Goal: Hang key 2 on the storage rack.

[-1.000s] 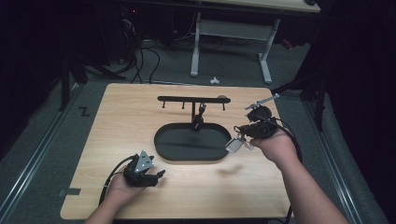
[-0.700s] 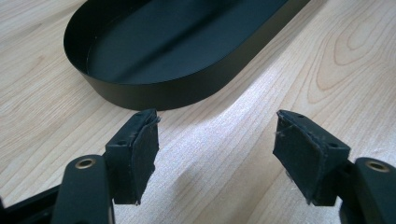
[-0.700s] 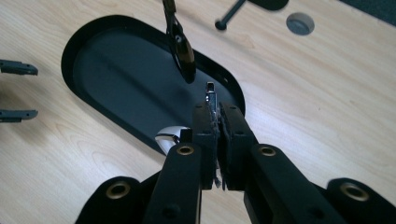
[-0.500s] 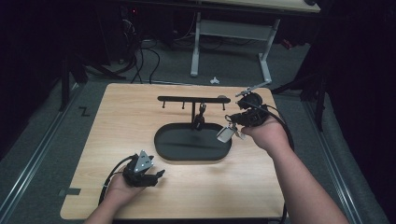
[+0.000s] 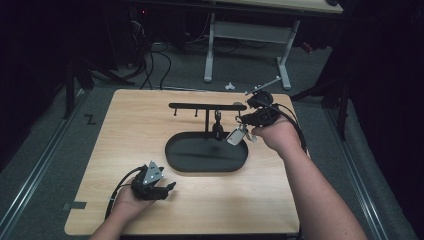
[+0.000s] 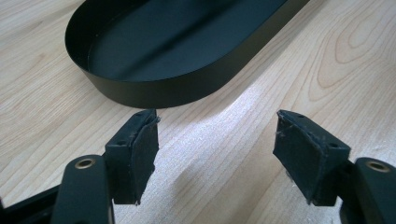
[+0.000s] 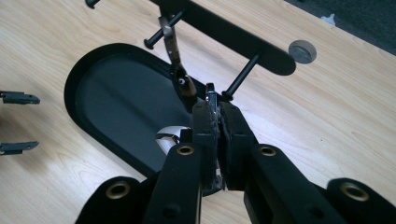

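Observation:
My right gripper (image 5: 244, 121) (image 7: 218, 109) is shut on a thin metal keyring (image 7: 211, 95). A pale silver tag (image 5: 237, 135) (image 7: 169, 135) dangles below it over the right end of the black oval tray (image 5: 175, 155) (image 7: 74, 79). The jaw tips are close beside the rightmost peg (image 7: 242, 73) of the black rack crossbar (image 5: 207, 106) (image 7: 224, 30). A dark strap with a metal clasp (image 5: 217, 122) (image 7: 173, 51) hangs from a neighbouring peg. My left gripper (image 5: 169, 189) (image 6: 215, 140) rests open on the table at the front left, facing the tray wall (image 6: 140, 93), with nothing between its jaws.
The rack stands at the tray's far edge on the wooden table (image 5: 130, 130). A round grey plug (image 7: 302, 51) sits in the tabletop behind the rack's right end. Cables and desk legs (image 5: 210, 50) lie on the floor beyond the table.
My right gripper has moved left and away from the person with the keyring, from the tray's right side up to the rack's right end. The left gripper has stayed put.

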